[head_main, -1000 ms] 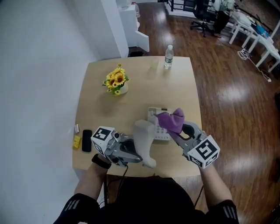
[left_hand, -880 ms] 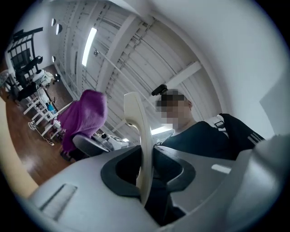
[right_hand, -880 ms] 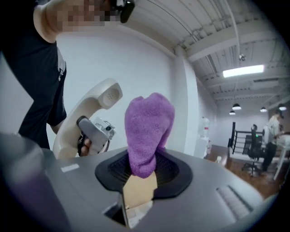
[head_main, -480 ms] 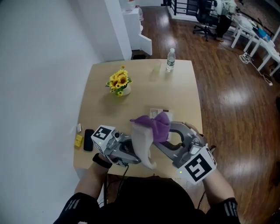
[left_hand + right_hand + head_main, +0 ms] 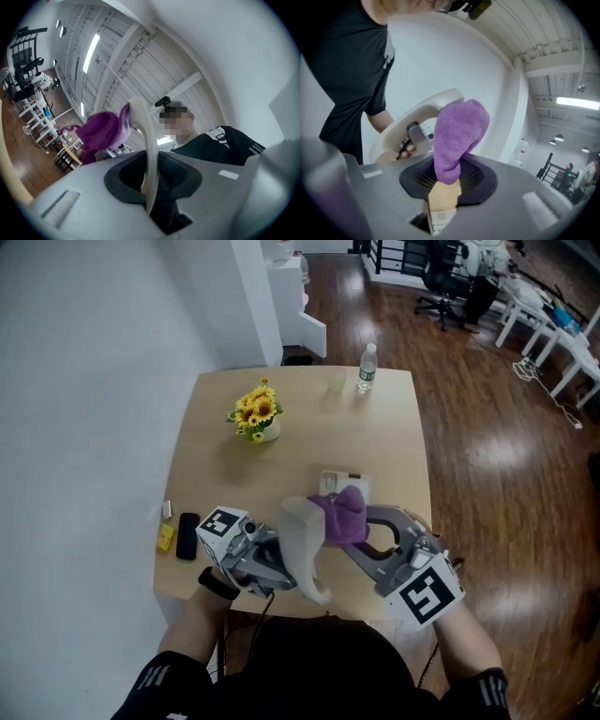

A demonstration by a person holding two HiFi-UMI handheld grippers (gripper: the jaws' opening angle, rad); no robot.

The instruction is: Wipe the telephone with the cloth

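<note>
Holding the cream handset up off the table, my left tool is clamped shut across its middle, jaws tight on the plastic, and that grip looks the same as it did a second ago. What has changed is on the other side: my right tool, jaws closed on a bunched purple cloth, was lower and further right a second ago, with the cloth over the telephone base. It has since risen and rolled, and the cloth now sits at the handset's upper end, at centre frame in the head view. I take that to mean the wiping has moved from the base to the handset, with the earpiece end first and the long curve down to the lower end not yet reached. Much stays uncertain. In the left gripper view the cloth sits just beside the handset's tip, but the contact face is turned away, so I cannot say how firmly it presses, or whether it presses at all. The base lies flat on the table behind the cloth, which covers most of it, so its keys are unreadable. I cannot pick out any cord between handset and base. In the right gripper view a tan and white patch shows below the cloth, and I cannot tell what it is.
</note>
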